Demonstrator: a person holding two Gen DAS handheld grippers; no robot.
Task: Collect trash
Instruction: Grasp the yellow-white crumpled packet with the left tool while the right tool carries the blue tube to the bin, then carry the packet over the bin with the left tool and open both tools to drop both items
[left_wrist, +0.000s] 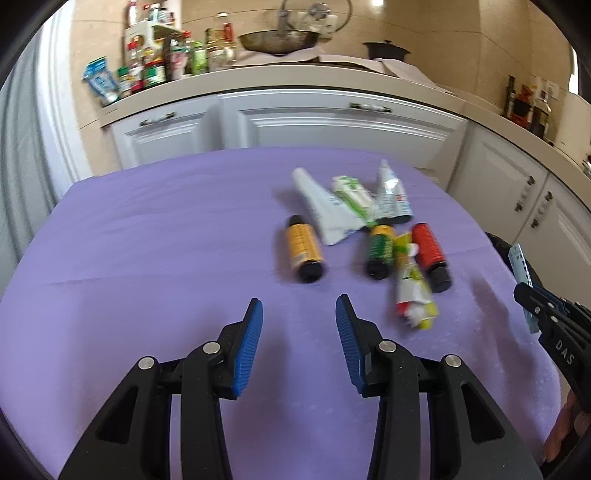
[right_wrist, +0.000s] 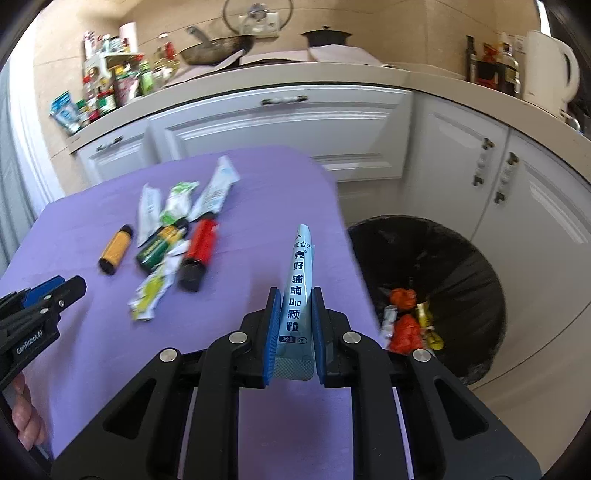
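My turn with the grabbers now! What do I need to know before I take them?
Right gripper: shut on a pale blue sachet, above the purple table near its edge, beside the black-lined bin.
Left gripper: open, empty, over the table, short of the pile.
On the table: orange bottle, green bottle, red bottle, and several crumpled wrappers.
Done: some trash already lies in the bin.
Left: drop the sachet into the bin, then clear the bottles and wrappers.
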